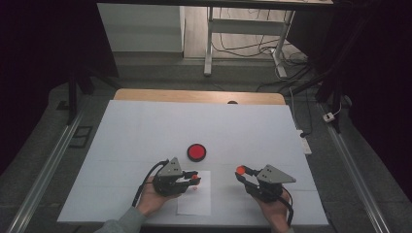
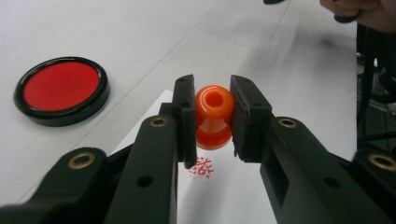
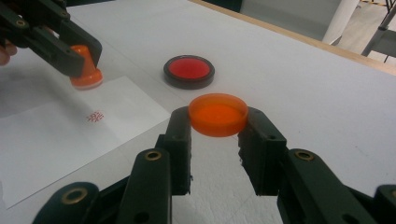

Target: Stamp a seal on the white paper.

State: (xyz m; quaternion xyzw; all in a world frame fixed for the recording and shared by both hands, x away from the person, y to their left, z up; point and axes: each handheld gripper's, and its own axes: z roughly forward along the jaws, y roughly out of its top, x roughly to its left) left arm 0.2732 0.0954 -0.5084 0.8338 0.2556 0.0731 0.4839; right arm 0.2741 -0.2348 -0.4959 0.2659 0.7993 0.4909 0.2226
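My left gripper is shut on an orange stamp, gripped by its handle just above a white sheet of paper. A red stamp print shows on the sheet under it. In the high view the left gripper hovers over the paper's upper part. My right gripper is shut on a round orange cap, held level above the table; it sits to the right of the paper. The right gripper view also shows the stamp and print.
A round red ink pad in a black case lies open on the white table cover, just beyond the paper. A wooden table edge runs along the far side. Cables and desk legs stand on the floor behind.
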